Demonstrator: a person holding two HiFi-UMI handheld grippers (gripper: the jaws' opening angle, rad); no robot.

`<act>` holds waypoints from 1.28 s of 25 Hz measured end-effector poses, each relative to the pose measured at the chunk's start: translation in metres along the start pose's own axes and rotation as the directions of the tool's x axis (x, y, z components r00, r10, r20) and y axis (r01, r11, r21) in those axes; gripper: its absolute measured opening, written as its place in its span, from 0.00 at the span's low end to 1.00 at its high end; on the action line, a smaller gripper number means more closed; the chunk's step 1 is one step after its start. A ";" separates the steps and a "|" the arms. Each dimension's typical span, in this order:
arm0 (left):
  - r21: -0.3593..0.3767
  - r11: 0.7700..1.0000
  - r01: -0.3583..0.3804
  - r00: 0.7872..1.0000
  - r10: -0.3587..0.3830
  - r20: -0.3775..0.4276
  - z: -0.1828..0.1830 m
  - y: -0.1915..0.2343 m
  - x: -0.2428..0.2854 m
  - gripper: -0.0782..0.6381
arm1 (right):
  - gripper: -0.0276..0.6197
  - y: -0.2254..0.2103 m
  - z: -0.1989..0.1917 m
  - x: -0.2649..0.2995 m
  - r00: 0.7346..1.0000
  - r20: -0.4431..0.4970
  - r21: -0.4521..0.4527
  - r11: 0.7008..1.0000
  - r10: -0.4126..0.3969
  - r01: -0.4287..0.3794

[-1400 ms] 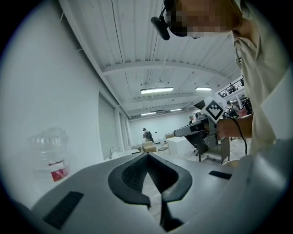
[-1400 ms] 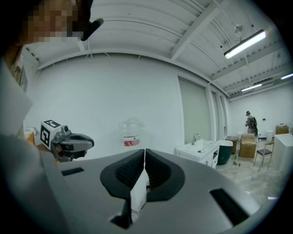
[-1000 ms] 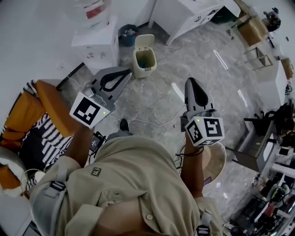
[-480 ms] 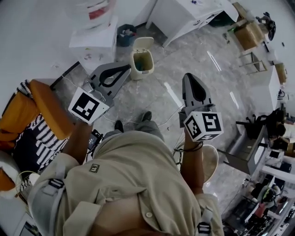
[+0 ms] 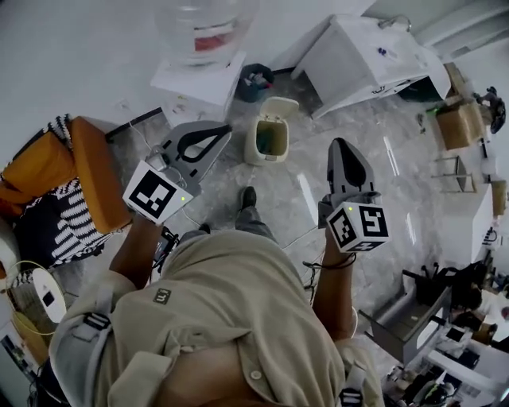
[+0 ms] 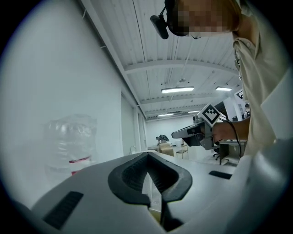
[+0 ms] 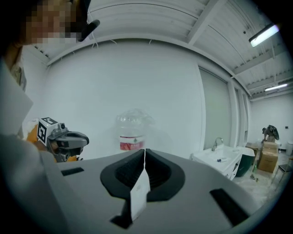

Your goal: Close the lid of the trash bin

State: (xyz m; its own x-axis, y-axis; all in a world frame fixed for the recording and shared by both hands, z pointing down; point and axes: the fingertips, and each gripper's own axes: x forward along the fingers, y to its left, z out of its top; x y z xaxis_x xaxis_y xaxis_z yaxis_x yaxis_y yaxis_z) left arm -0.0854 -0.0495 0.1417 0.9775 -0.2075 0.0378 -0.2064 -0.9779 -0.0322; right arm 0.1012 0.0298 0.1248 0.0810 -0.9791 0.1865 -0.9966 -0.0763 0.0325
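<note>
- Your head camera looks steeply down from above your own shoulders. The water jug (image 5: pixel 205 24) sits far off at the frame's top edge, with the floor (image 5: pixel 374 127) spread below it.
- The left gripper view rides on the left gripper (image 5: pixel 219 127) and looks level along its jaws (these fill the lower frame, very near the lens). The water jug (image 6: pixel 69 141) stands left of them, and the right gripper (image 6: pixel 183 133) is well right of the jug.
- The right gripper view rides likewise, with the water jug (image 7: pixel 132 130) almost dead ahead, just above its jaws. The left gripper (image 7: pixel 64 139) shows left of the jug.
- All three views share the jug and the wall (image 5: pixel 64 48) behind it.
</note>
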 end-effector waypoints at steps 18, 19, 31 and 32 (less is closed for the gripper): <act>-0.113 0.983 -0.142 0.982 0.126 -0.138 -0.054 0.049 0.143 0.13 | 0.08 -0.136 -0.051 0.167 0.976 -0.143 0.055 0.986 0.167 -0.160; -0.119 0.982 -0.149 0.980 0.131 -0.148 -0.059 0.053 0.148 0.13 | 0.08 -0.140 -0.056 0.176 0.973 -0.152 0.060 0.984 0.175 -0.167; -0.156 0.970 -0.187 0.954 0.141 -0.265 -0.109 0.073 0.191 0.13 | 0.08 -0.174 -0.140 0.268 0.932 -0.257 0.105 0.966 0.256 -0.236; -0.161 0.969 -0.188 0.951 0.139 -0.276 -0.113 0.074 0.194 0.13 | 0.08 -0.177 -0.149 0.274 0.928 -0.266 0.108 0.965 0.260 -0.239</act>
State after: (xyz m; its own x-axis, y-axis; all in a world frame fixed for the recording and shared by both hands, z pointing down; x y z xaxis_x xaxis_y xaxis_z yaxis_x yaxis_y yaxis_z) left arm 0.0842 -0.1648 0.2599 0.8891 -0.3396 0.3070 -0.3908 -0.9123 0.1225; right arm 0.3024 -0.1974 0.3164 -0.1792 -0.8786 0.4426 -0.9829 0.1405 -0.1190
